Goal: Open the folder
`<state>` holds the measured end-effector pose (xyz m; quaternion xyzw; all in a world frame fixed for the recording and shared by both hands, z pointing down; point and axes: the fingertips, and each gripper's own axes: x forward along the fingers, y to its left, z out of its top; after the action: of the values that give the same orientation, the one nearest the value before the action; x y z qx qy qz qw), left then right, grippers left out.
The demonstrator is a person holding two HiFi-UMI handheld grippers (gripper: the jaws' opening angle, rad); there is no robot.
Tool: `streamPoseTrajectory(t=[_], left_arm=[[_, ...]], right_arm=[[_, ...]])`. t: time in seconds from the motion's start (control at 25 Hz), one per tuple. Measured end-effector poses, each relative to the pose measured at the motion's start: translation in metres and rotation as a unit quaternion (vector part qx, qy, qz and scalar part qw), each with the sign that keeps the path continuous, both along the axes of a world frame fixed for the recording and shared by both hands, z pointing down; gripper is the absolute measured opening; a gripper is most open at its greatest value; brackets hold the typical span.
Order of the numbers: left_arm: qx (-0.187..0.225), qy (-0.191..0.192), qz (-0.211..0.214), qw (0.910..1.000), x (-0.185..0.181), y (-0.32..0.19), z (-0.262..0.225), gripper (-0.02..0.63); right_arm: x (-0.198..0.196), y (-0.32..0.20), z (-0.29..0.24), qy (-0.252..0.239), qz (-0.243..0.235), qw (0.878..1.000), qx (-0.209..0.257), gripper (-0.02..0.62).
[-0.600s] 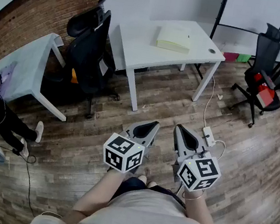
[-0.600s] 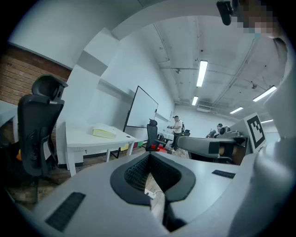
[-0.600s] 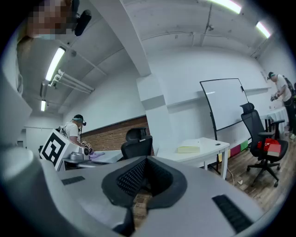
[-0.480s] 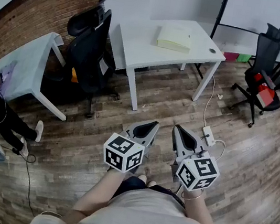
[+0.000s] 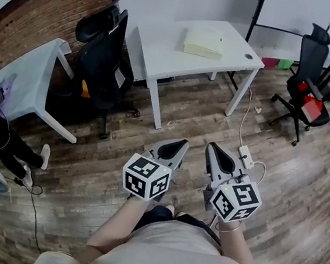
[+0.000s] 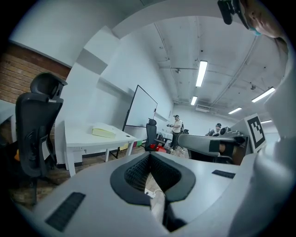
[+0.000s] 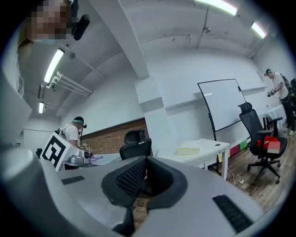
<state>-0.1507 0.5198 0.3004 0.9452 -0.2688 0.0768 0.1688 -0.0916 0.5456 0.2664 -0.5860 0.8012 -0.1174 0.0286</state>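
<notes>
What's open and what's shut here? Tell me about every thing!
folder: closed, lying flat on the white table
left gripper: shut, holding nothing
right gripper: shut, holding nothing
black chair: upright, nobody sitting in it

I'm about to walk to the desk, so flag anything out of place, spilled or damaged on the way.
Only one thing: a white power strip and its loose white cable lie on the wooden floor beside the white table, a likely trip hazard. The pale yellow folder lies flat and closed there; nothing looks spilled.
</notes>
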Motion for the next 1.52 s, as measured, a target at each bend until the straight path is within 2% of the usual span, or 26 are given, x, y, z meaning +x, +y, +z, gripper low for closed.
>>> streamPoseTrajectory(t=[0.44, 0.8, 1.08, 1.36, 1.52], left_arm=[[-0.004, -0.003, 0.01, 0.9999, -0.019, -0.038, 0.008, 0.017], [-0.021, 0.001, 0.014, 0.9997, -0.001, -0.079, 0.019, 0.017], [-0.029, -0.005, 0.011, 0.9995, 0.026, -0.138, 0.032, 0.017], [-0.022, -0.008, 0.005, 0.9997, 0.06, -0.213, 0.021, 0.017], [-0.035, 0.01, -0.001, 0.9993, 0.079, -0.255, 0.015, 0.017]], right_arm=[[-0.018, -0.031, 0.02, 0.002, 0.013, 1.0, -0.026, 0.023], [-0.007, -0.069, 0.035, -0.001, 0.01, 0.999, -0.039, 0.023], [0.02, -0.132, 0.052, -0.009, 0.003, 0.999, -0.052, 0.023], [0.053, -0.212, 0.049, -0.01, -0.01, 0.998, -0.059, 0.023], [0.069, -0.256, 0.048, -0.014, -0.015, 0.998, -0.057, 0.023]])
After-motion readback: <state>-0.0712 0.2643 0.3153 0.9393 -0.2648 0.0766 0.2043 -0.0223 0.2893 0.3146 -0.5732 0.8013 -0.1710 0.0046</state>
